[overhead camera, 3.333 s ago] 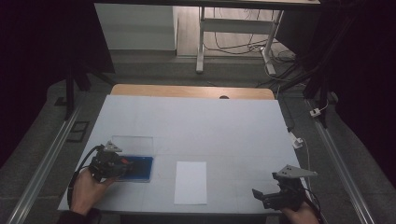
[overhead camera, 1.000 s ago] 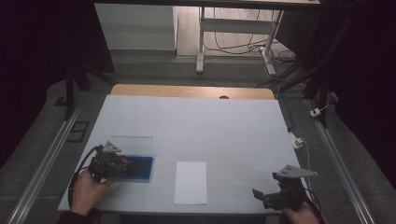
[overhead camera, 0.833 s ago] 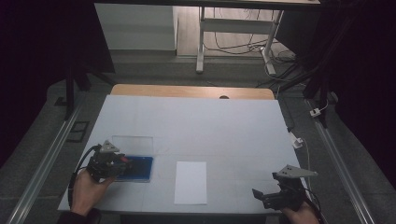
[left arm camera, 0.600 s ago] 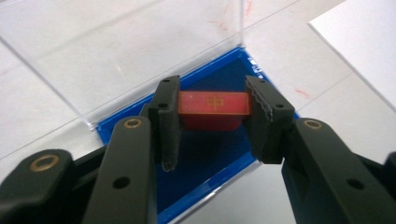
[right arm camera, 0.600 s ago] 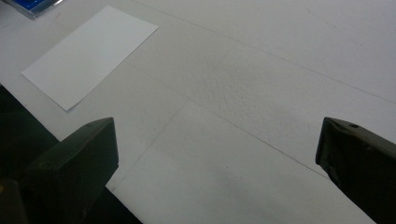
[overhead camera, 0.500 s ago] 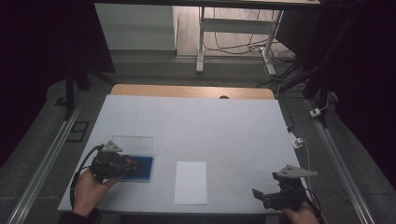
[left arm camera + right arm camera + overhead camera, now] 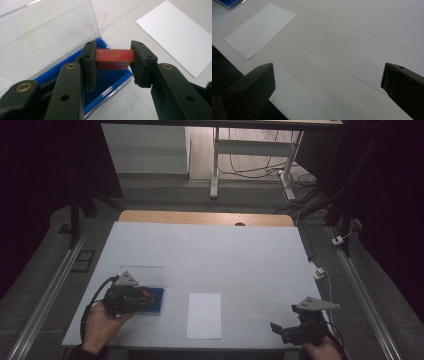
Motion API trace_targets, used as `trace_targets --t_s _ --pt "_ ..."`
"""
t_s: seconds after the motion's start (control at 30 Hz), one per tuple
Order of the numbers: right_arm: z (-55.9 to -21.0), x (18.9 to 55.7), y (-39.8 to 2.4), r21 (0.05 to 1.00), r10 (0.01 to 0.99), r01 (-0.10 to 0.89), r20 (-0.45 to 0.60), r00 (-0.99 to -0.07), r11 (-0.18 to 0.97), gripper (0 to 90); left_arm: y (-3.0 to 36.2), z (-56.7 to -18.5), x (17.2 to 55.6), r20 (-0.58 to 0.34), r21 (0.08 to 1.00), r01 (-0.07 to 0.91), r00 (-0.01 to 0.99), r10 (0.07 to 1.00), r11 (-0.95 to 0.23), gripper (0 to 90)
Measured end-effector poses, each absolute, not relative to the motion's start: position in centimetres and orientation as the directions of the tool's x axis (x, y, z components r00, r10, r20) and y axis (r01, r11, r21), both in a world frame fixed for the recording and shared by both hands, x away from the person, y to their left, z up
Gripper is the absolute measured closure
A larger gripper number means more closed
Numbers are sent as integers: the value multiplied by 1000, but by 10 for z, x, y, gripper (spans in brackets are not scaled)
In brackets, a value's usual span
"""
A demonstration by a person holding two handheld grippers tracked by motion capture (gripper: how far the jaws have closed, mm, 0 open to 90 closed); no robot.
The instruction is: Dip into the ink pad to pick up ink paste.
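Observation:
My left gripper (image 7: 113, 60) is shut on a small red block (image 7: 114, 56) with a gold mark on its face, held just above a blue tray (image 7: 105, 82) inside a clear box with its lid (image 7: 45, 30) standing open. In the high view that gripper (image 7: 142, 295) sits over the blue tray (image 7: 156, 302) at the table's front left. A white sheet of paper (image 7: 204, 315) lies flat in the front middle, also seen as the paper (image 7: 175, 32) and the paper (image 7: 259, 27). My right gripper (image 7: 280, 330) rests open at the front right, its jaws wide apart over bare table.
The white tabletop (image 7: 215, 255) stretches back to a wooden strip (image 7: 200, 217) at its far edge. Metal rails (image 7: 45, 300) run along both sides. A white cable plug (image 7: 317, 270) lies off the right edge. Desk legs and cables stand beyond.
The left hand and its gripper have shifted only slightly over the blue tray. The right gripper has stayed where it was.

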State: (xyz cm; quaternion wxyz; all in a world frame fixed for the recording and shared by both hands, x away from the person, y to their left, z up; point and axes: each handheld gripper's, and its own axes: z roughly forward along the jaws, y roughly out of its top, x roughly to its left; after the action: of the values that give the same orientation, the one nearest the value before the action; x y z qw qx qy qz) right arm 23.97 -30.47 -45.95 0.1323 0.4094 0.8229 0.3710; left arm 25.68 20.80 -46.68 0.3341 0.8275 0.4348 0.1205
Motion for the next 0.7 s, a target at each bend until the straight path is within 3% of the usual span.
trace_targets --t_s 0.7 --pt "-460 240 -305 716 774 582 92 -627 386 0 180 -451 261 -101 699 565 685 721 -439 583"
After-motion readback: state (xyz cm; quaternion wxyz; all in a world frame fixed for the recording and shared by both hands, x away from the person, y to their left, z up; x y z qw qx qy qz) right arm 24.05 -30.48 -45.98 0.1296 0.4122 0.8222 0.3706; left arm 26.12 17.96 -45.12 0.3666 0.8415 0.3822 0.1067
